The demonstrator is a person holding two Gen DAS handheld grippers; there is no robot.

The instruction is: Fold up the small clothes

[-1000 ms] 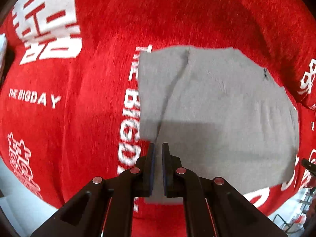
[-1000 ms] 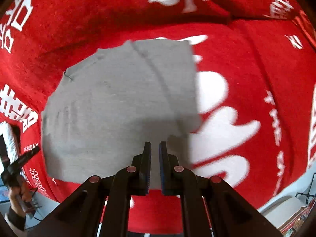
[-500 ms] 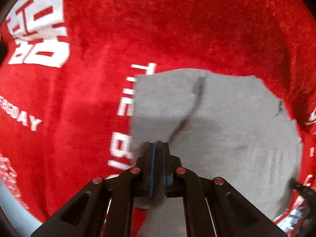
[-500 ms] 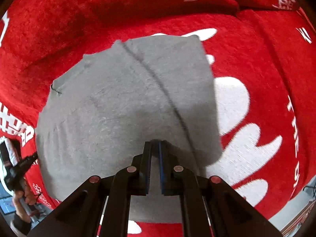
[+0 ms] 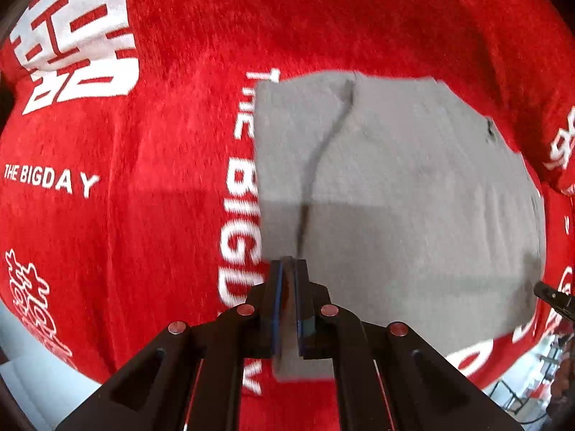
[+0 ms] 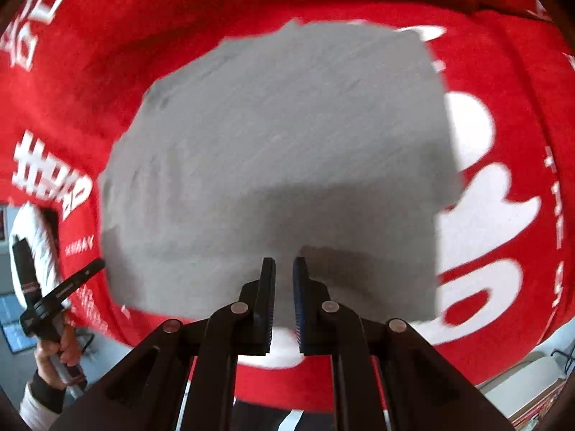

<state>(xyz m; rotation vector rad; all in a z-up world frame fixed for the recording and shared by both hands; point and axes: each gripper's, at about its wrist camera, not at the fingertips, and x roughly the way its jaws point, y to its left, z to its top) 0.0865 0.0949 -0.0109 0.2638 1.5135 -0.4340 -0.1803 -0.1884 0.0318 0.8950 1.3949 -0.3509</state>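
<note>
A small grey garment (image 5: 406,194) lies flat on a red cloth with white lettering (image 5: 143,143); a seam line runs down its left part. My left gripper (image 5: 286,269) is over the garment's near left edge, jaws nearly together, with grey fabric showing between the pads. In the right wrist view the garment (image 6: 280,151) is blurred by motion. My right gripper (image 6: 284,269) hovers at its near edge with a narrow gap between the jaws and nothing clearly in them.
The red cloth (image 6: 521,72) covers the whole surface and hangs over the near edge. In the right wrist view the person's hand holds the left gripper tool (image 6: 54,305) at lower left. Floor and furniture show at the lower corners.
Both grippers dipped down to the garment's near edge half a second ago with jaws closed, then rose and pulled back. The right jaws have parted slightly, and the right view is now blurred.
</note>
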